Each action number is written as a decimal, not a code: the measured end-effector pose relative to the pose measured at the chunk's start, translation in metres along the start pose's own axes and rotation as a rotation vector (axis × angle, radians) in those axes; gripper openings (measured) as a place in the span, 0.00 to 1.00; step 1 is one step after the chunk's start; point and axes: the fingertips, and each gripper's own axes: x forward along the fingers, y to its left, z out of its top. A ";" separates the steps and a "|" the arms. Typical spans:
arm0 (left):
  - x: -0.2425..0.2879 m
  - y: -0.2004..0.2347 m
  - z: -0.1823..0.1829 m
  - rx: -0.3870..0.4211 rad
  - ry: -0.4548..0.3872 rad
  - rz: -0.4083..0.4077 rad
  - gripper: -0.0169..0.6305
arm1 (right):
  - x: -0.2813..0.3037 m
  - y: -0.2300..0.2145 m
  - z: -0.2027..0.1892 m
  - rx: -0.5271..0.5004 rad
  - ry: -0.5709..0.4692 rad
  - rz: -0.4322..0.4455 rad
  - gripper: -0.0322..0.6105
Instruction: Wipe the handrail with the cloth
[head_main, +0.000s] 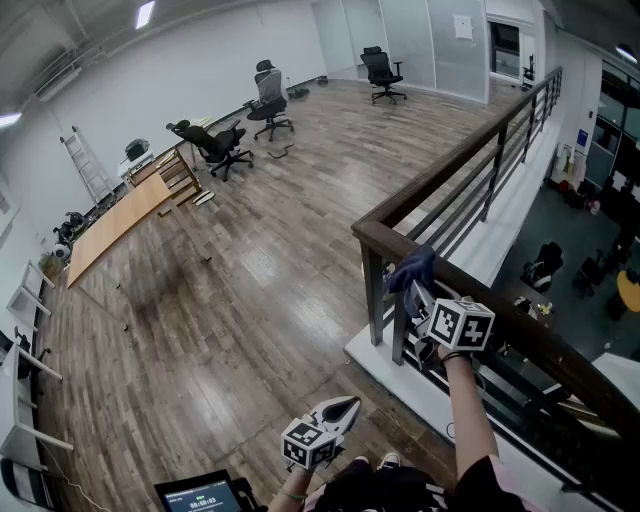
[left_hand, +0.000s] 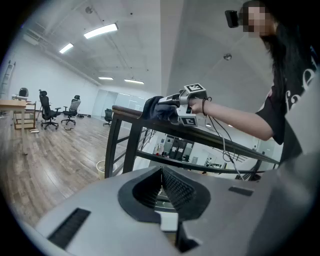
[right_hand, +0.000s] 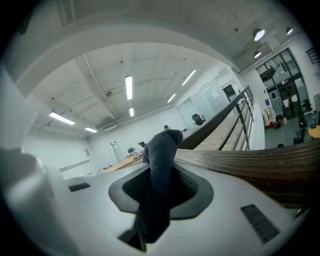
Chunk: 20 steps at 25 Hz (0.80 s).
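right gripper view: cloth (right_hand: 159, 165) between jaws

You're on a bare office mezzanine — swivel chairs (head_main: 271, 100) far off on the plank floor (head_main: 250, 280), the handrail (head_main: 470, 142) at right over a lower level (head_main: 575, 240).
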 end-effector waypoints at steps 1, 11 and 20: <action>0.003 0.003 -0.002 -0.004 0.005 -0.002 0.03 | 0.009 -0.006 0.000 0.012 0.011 -0.016 0.19; 0.022 0.010 0.004 0.025 0.050 -0.109 0.03 | -0.006 -0.061 -0.006 0.081 0.055 -0.190 0.19; 0.047 -0.008 -0.003 0.061 0.105 -0.277 0.03 | -0.109 -0.126 -0.017 0.181 -0.056 -0.387 0.19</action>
